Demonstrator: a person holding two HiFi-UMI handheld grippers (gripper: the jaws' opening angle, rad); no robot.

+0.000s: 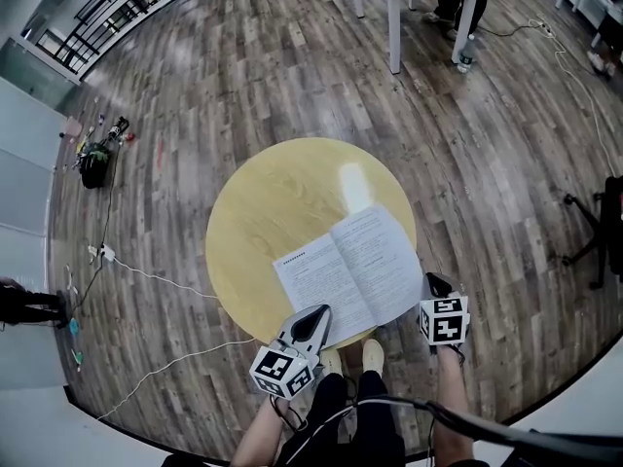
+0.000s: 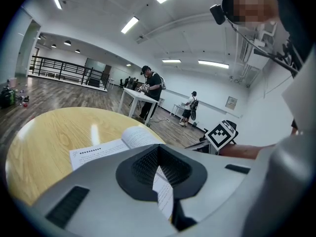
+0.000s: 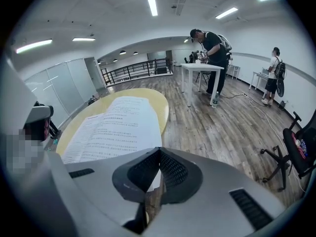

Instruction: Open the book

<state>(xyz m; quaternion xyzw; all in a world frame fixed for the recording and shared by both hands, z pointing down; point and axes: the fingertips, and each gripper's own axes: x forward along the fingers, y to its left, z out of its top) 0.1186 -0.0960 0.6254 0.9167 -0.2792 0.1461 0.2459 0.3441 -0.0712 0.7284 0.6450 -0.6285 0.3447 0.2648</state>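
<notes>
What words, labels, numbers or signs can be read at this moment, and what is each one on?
No text here can be read.
Open book: printed lines and a bold heading on the left page, too small to read.
Cubes on the left gripper and the right gripper: black-and-white square patterns, no letters or numbers.
Wall plaque: too blurred to read.

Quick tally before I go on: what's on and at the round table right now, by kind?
round wooden table: 1
open book: 1
grippers: 2 (left gripper, right gripper)
Total: 4
</notes>
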